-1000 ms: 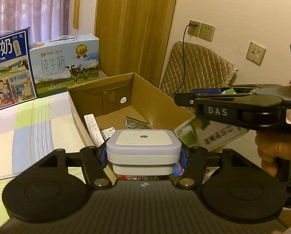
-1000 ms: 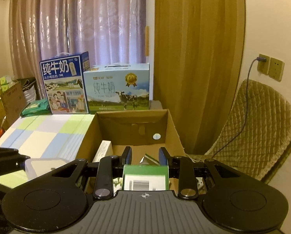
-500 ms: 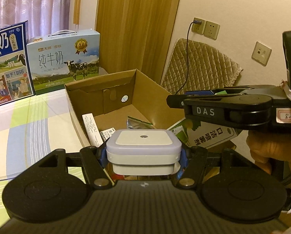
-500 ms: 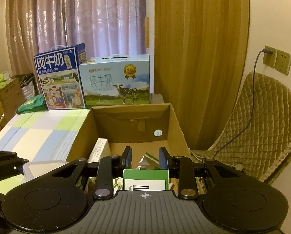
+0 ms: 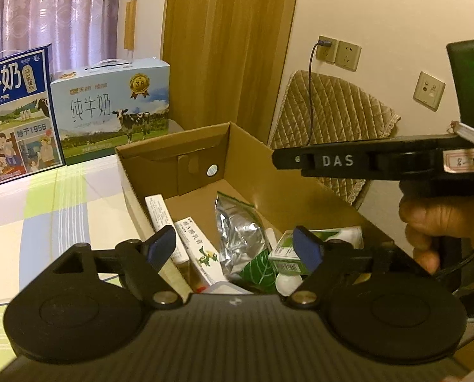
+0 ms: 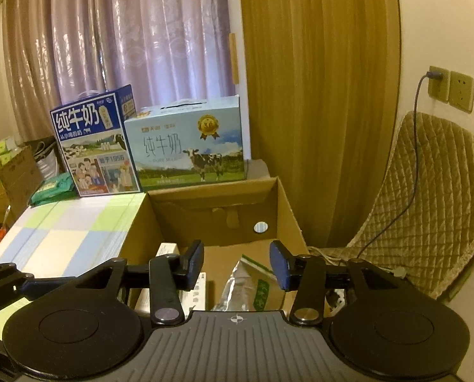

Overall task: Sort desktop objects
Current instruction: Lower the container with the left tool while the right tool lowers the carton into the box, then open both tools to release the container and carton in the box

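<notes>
Surface under me: a table [image 6: 68, 229] with a checked cloth of green, blue and cream.
Near edge: the open cardboard box [image 5: 262, 172] sits on the cloth — right below my jaws.
Far end: two milk cartons side by side — a dark blue one [image 6: 94, 143] and a pale blue one [image 6: 189, 152].
Far left: a green packet [image 6: 52, 187] lies just beside the dark blue carton.
</notes>
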Action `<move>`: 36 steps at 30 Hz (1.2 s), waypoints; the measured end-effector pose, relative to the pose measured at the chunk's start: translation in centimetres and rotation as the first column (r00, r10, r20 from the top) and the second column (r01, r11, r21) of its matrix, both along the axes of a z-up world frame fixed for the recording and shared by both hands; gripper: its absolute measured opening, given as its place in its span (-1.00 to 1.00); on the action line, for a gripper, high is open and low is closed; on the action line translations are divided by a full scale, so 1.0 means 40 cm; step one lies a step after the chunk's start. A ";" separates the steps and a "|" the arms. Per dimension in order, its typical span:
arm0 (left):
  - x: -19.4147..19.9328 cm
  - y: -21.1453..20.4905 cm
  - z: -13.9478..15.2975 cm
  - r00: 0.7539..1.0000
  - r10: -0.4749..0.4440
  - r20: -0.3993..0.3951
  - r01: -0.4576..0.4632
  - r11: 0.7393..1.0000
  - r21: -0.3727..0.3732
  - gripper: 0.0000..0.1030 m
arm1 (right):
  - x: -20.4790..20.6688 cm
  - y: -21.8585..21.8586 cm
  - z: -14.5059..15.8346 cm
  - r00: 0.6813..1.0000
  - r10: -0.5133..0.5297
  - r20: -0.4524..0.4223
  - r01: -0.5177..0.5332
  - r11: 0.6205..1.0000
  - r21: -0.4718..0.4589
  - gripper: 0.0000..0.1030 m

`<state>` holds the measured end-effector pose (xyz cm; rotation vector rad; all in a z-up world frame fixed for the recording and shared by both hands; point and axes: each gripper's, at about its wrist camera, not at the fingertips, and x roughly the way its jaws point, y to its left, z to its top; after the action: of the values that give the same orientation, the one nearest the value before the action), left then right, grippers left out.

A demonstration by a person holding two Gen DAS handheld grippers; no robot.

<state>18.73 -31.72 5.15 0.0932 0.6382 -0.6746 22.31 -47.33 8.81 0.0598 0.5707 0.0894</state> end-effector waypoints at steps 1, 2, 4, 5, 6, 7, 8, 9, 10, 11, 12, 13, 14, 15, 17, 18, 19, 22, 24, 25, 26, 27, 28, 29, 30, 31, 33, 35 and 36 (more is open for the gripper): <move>-0.002 0.001 0.000 1.000 -0.002 -0.002 0.002 1.000 0.000 0.49 | -0.004 -0.001 0.000 1.000 -0.001 -0.001 0.001 1.000 -0.002 -0.13; -0.005 0.001 0.000 1.000 -0.004 -0.003 0.004 1.000 0.000 0.49 | -0.008 -0.002 0.000 1.000 -0.001 -0.002 0.001 1.000 -0.003 -0.11; -0.011 0.000 0.000 1.000 -0.006 -0.003 0.006 1.000 0.002 0.49 | -0.013 -0.004 0.002 1.000 -0.003 -0.005 0.003 1.000 -0.003 -0.09; -0.013 0.000 0.000 1.000 -0.007 -0.005 0.007 1.000 0.002 0.49 | -0.016 -0.003 0.002 1.000 -0.005 -0.006 0.005 1.000 -0.004 -0.07; -0.014 0.000 0.000 1.000 -0.007 -0.007 0.007 1.000 0.001 0.49 | -0.018 -0.004 0.003 1.000 -0.006 -0.007 0.006 1.000 -0.004 -0.06; -0.016 0.001 0.001 1.000 -0.006 -0.008 0.006 1.000 -0.001 0.49 | -0.021 -0.004 0.004 1.000 -0.005 -0.007 0.005 1.000 -0.003 -0.04; -0.018 0.001 0.002 1.000 -0.005 -0.009 0.005 1.000 0.000 0.49 | -0.021 -0.004 0.004 1.000 -0.006 -0.007 0.006 1.000 -0.004 -0.02; -0.019 0.001 0.002 1.000 -0.004 -0.009 0.004 1.000 0.001 0.49 | -0.024 -0.004 0.005 1.000 -0.006 -0.008 0.006 1.000 -0.006 -0.01; -0.021 0.001 0.003 1.000 -0.003 -0.009 0.003 1.000 0.002 0.49 | -0.029 -0.005 0.005 1.000 -0.006 -0.007 0.006 1.000 -0.007 0.01; -0.023 0.001 0.004 1.000 -0.003 -0.008 0.003 1.000 0.004 0.49 | -0.032 -0.005 0.006 1.000 -0.006 -0.007 0.006 1.000 -0.007 0.04; -0.025 0.001 0.004 1.000 -0.003 -0.008 0.003 1.000 0.007 0.49 | -0.032 -0.005 0.006 1.000 -0.007 -0.008 0.007 1.000 -0.006 0.05; -0.027 0.001 0.005 1.000 -0.002 -0.009 0.002 1.000 0.008 0.49 | -0.035 -0.004 0.007 1.000 -0.009 -0.009 0.009 1.000 -0.007 0.07; -0.029 0.001 0.006 1.000 0.000 -0.009 0.000 1.000 0.010 0.49 | -0.040 -0.004 0.007 1.000 -0.010 -0.011 0.010 1.000 -0.007 0.11; -0.031 0.002 0.007 1.000 0.001 -0.009 -0.001 1.000 0.012 0.49 | -0.046 -0.004 0.007 1.000 -0.011 -0.011 0.011 1.000 -0.006 0.13; -0.036 0.004 0.011 1.000 0.005 -0.008 -0.004 1.000 0.014 0.49 | -0.057 -0.004 0.009 1.000 -0.013 -0.012 0.013 1.000 -0.005 0.23; -0.039 0.006 0.012 1.000 0.006 -0.008 -0.006 1.000 0.015 0.51 | -0.064 -0.003 0.011 1.000 -0.015 -0.012 0.014 1.000 -0.006 0.26; -0.042 0.007 0.014 1.000 0.009 -0.008 -0.009 1.000 0.017 0.53 | -0.069 -0.003 0.013 1.000 -0.016 -0.012 0.016 1.000 -0.006 0.32; -0.051 0.011 0.021 1.000 0.022 -0.004 -0.022 1.000 0.020 0.69 | -0.088 -0.004 0.019 1.000 -0.020 -0.011 0.020 1.000 -0.005 0.50; -0.057 0.018 0.024 0.999 0.032 -0.004 -0.032 0.999 0.019 0.76 | -0.100 -0.004 0.022 1.000 -0.021 -0.013 0.021 1.000 -0.002 0.63; -0.061 0.021 0.026 0.999 0.036 -0.003 -0.036 0.999 0.019 0.80 | -0.107 -0.004 0.024 1.000 -0.022 -0.014 0.022 1.000 -0.002 0.73; -0.065 0.024 0.027 0.999 0.040 -0.003 -0.040 0.999 0.019 0.82 | -0.112 -0.003 0.026 1.000 -0.022 -0.015 0.022 1.000 -0.003 0.81; -0.068 0.027 0.028 0.999 0.046 -0.004 -0.046 0.999 0.019 0.86 | -0.117 -0.003 0.027 1.000 -0.023 -0.017 0.023 1.000 -0.004 0.84; -0.073 0.032 0.029 0.999 0.051 -0.004 -0.051 0.999 0.018 0.89 | -0.124 -0.002 0.028 1.000 -0.023 -0.018 0.023 1.000 -0.004 0.88; -0.077 0.036 0.031 0.998 0.056 -0.004 -0.056 0.998 0.018 0.92 | -0.130 -0.002 0.029 1.000 -0.023 -0.019 0.023 1.000 -0.004 0.91; -0.081 0.041 0.032 0.998 0.062 -0.003 -0.062 0.998 0.015 0.97 | -0.138 -0.002 0.031 0.999 -0.024 -0.021 0.024 1.000 -0.002 0.93; -0.085 0.044 0.033 0.998 0.068 -0.001 -0.068 0.998 0.014 0.97 | -0.145 -0.002 0.033 0.999 -0.026 -0.024 0.026 1.000 0.001 0.96; -0.093 0.049 0.034 0.997 0.074 -0.003 -0.074 0.997 0.017 0.97 | -0.159 -0.003 0.038 0.999 -0.033 -0.031 0.033 0.999 0.010 0.96; -0.102 0.056 0.035 0.997 0.078 -0.007 -0.077 0.997 0.019 0.97 | -0.175 -0.002 0.044 0.998 -0.039 -0.040 0.040 0.999 0.022 0.96; -0.108 0.060 0.035 0.997 0.079 -0.007 -0.079 0.997 0.021 0.97 | -0.184 -0.001 0.046 0.998 -0.039 -0.046 0.040 0.999 0.023 0.96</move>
<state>14.41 -29.32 6.55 0.0838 0.6535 -0.5924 14.95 -47.38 10.67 0.0970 0.6136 0.0566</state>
